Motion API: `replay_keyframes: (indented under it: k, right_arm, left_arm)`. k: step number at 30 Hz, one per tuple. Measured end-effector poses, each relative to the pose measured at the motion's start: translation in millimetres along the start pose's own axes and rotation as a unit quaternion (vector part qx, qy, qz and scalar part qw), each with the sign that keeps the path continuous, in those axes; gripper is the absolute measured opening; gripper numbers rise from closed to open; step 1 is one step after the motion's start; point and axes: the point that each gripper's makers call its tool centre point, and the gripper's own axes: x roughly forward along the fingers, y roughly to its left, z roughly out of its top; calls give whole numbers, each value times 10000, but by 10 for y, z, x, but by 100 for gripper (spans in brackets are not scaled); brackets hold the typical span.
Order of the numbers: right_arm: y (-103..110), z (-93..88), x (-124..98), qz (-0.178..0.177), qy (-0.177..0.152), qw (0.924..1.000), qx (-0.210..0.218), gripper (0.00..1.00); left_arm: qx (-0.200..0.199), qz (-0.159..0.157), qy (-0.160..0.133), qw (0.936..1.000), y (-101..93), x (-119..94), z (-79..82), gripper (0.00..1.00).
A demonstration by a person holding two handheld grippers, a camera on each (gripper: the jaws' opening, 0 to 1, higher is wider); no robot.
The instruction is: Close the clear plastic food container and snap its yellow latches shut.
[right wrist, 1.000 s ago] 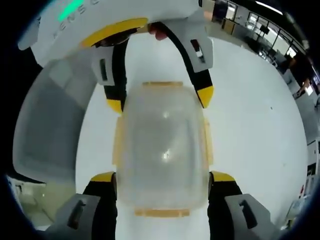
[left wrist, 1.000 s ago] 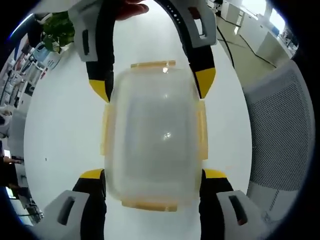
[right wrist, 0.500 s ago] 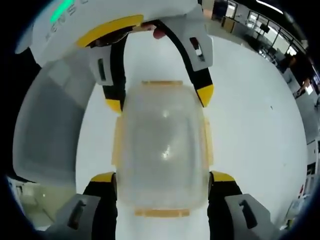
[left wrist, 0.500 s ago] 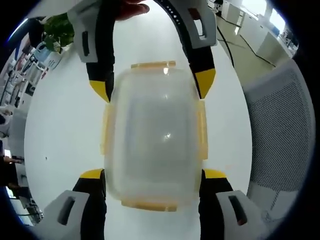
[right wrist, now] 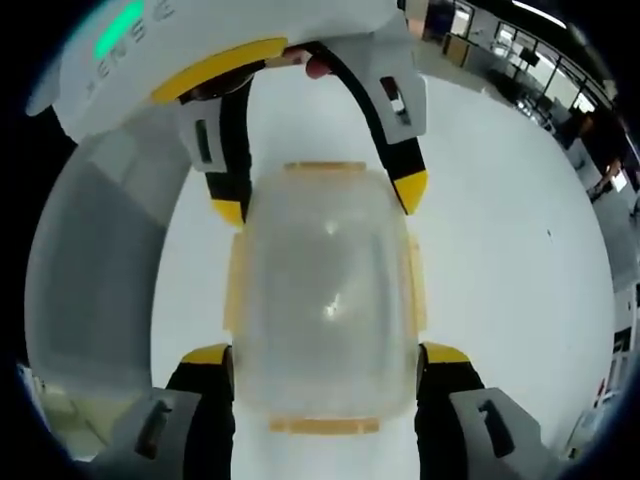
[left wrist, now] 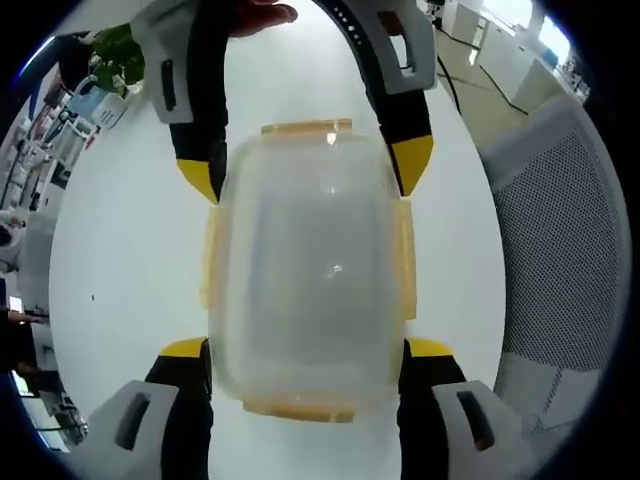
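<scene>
The clear plastic container (left wrist: 305, 270) has its lid on, with yellow latches (left wrist: 305, 128) on all four sides; I cannot tell whether they are snapped down. My left gripper (left wrist: 308, 348) clamps its near end between yellow-tipped jaws. From the top of the left gripper view, my right gripper (left wrist: 305, 170) holds the far end. In the right gripper view the same container (right wrist: 328, 290) sits between the right gripper (right wrist: 327, 353) below and the left gripper (right wrist: 318, 200) above. A fingertip (left wrist: 262, 12) shows on the far handle.
A white table (left wrist: 120, 260) lies under the container. A grey mesh chair (left wrist: 560, 250) stands at the right of the left gripper view and appears as the grey chair (right wrist: 90, 270) at the left of the right gripper view. A plant (left wrist: 115, 50) stands far left.
Container and both grippers keep the same hold. Only the background has slid slightly as the cameras shifted.
</scene>
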Motion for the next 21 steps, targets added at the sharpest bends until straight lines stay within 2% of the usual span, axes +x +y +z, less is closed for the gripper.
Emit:
replay_keyframes:
  k: [11, 21]
  right_arm:
    - [2, 246, 115, 2, -61, 10000, -10, 74]
    - [6, 361, 169, -6, 36, 10000, -13, 74]
  left_arm:
    - [-5, 2, 65, 10000, -11, -55, -267, 76]
    - [-2, -3, 37, 10000, -21, -79, -390, 76]
